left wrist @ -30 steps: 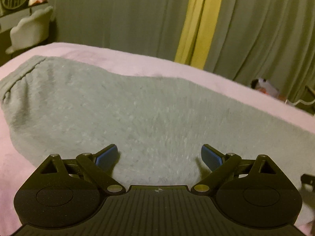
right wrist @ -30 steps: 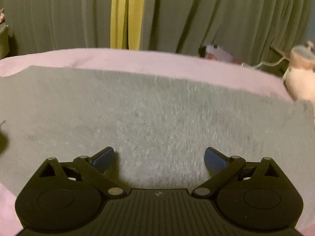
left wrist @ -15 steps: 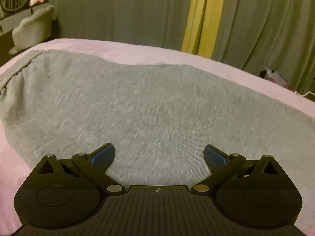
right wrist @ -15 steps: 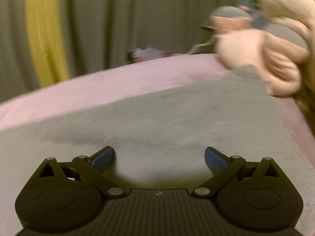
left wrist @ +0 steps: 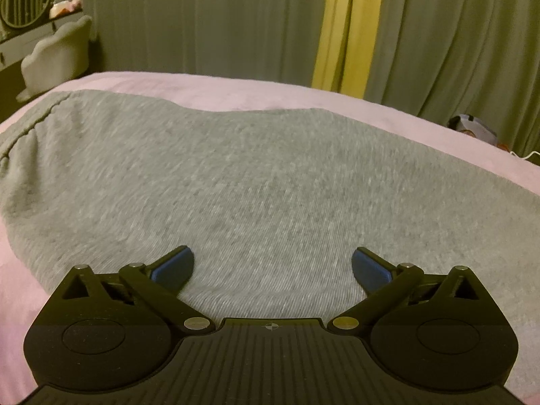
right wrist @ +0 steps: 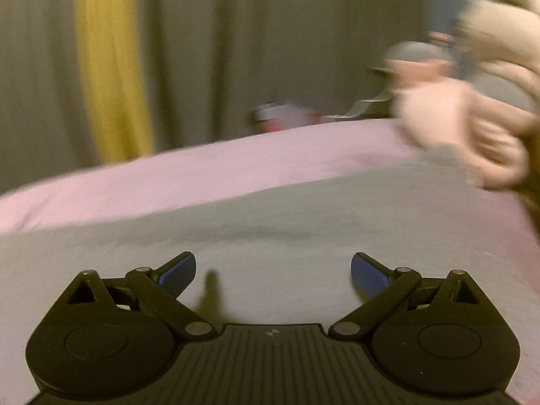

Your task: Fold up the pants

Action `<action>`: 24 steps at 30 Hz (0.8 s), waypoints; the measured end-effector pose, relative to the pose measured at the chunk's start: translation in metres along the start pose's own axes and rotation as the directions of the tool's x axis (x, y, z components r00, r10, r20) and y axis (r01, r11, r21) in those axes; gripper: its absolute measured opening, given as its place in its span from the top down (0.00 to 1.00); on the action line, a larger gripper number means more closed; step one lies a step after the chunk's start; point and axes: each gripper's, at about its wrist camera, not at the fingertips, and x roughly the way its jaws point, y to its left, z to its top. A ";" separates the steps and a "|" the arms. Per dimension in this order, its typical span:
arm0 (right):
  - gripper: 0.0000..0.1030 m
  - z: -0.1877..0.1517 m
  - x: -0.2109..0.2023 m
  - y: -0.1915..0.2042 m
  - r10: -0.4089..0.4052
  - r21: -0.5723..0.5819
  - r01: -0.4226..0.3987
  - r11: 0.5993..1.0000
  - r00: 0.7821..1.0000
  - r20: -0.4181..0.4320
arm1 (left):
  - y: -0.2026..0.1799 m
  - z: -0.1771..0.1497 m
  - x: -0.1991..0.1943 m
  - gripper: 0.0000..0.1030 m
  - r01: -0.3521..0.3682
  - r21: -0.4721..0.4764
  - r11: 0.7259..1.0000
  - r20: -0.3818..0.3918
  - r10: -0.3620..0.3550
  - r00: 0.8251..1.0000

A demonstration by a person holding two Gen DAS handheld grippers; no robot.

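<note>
We find the grey pants [left wrist: 270,182] spread flat on the pink bedspread [left wrist: 209,87], their long axis running across both sets of fingers. Our left gripper [left wrist: 271,266] and right gripper [right wrist: 273,271] hang spread wide over the cloth, holding nothing. The knit looks soft and limp (the right view is blurred), its seamed end lying nearer our left gripper.
</note>
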 end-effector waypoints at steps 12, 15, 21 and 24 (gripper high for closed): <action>0.04 -0.008 0.014 -0.034 -0.150 0.079 0.154 0.985 0.987 -0.061 | -0.002 0.000 -0.002 0.00 -0.008 0.014 1.000 0.003 0.008 1.000; 0.04 -0.011 0.011 -0.032 -0.151 0.065 0.156 0.986 0.986 -0.072 | 0.001 0.000 -0.005 0.00 0.005 -0.007 1.000 0.018 -0.005 1.000; 0.04 -0.016 0.011 -0.037 -0.151 0.073 0.158 0.985 0.985 -0.087 | 0.009 0.002 -0.020 0.00 0.076 -0.045 0.996 0.085 -0.072 0.994; 0.04 -0.018 0.008 -0.034 -0.158 0.087 0.166 0.982 0.983 -0.091 | 0.007 0.003 -0.022 0.00 0.094 -0.025 0.995 0.095 -0.091 0.991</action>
